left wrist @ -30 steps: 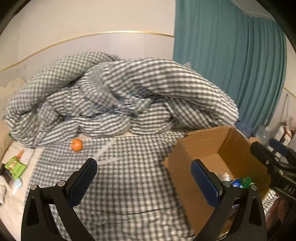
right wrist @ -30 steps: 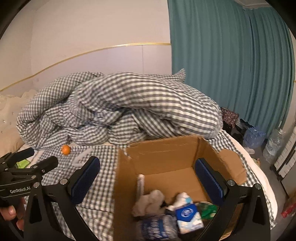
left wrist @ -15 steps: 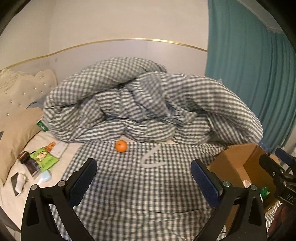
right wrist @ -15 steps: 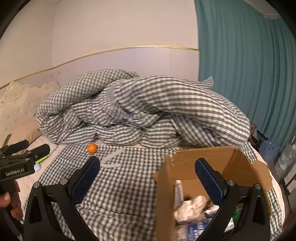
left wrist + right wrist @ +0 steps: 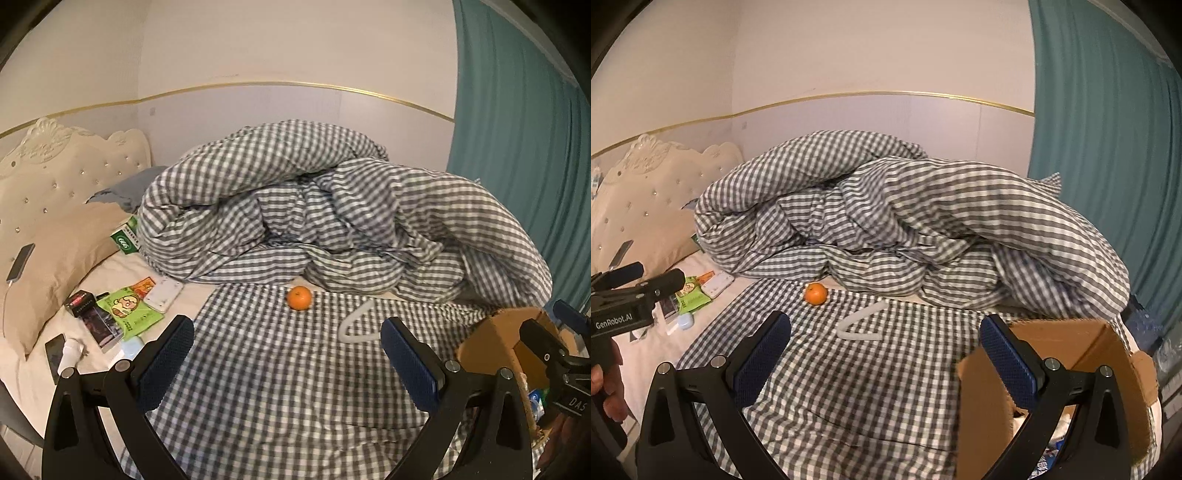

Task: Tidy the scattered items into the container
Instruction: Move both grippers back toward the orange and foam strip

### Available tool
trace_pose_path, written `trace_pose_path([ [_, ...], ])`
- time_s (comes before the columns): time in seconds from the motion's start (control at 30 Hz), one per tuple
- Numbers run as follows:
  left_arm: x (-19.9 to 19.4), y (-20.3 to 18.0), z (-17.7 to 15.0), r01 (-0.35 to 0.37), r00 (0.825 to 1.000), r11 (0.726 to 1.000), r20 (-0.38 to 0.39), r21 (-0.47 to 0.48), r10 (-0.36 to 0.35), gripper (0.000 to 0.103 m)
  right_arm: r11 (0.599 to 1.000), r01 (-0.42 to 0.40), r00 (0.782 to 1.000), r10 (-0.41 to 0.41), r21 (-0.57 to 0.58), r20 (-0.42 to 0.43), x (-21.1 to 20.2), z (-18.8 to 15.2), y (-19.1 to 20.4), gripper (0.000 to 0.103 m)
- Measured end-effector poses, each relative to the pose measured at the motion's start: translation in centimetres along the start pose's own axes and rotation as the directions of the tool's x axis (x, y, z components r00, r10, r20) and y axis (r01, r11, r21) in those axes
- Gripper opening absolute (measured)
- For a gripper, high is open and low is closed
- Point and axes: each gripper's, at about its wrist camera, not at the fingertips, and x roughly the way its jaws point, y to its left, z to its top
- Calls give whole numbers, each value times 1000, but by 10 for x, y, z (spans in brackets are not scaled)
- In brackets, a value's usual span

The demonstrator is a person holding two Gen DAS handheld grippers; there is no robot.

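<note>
On the checked bed (image 5: 266, 369), both claws spread wide and empty, left claw (image 5: 286, 358), right claw (image 5: 884, 354), orange (image 5: 299, 297) ahead, cardboard box (image 5: 1108, 369) rightward.

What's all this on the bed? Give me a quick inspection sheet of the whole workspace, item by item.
Surface: bed with a checked sheet; a checked duvet heaped at the back.
Job's things: orange and white hanger loose on the sheet; cardboard box at right, open, some items inside.
Clutter: snack packets, phones and small items beside the pillow.
Grippers: left hand-held gripper open, empty; right hand-held gripper open, empty.
Cables: a white lead from the phone on the pillow.
Surroundings: cream headboard, teal curtain.
</note>
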Motion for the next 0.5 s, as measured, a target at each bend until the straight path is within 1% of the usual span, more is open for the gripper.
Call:
trace_pose_path([
  [0.2, 19, 17, 1, -14, 1000, 1000, -17, -9, 14, 103, 1000, -15, 1000, 15, -23, -17, 23, 4, 17, 103],
  [0.3, 32, 24, 2, -3, 1000, 1000, -18, -20, 2, 103, 999, -22, 999, 21, -29, -30, 38, 4, 24, 103],
  [0.5, 67, 25, 3, -2, 999, 1000, -48, -7, 1, 103, 999, -39, 995, 36, -24, -96, 81, 1, 32, 103],
])
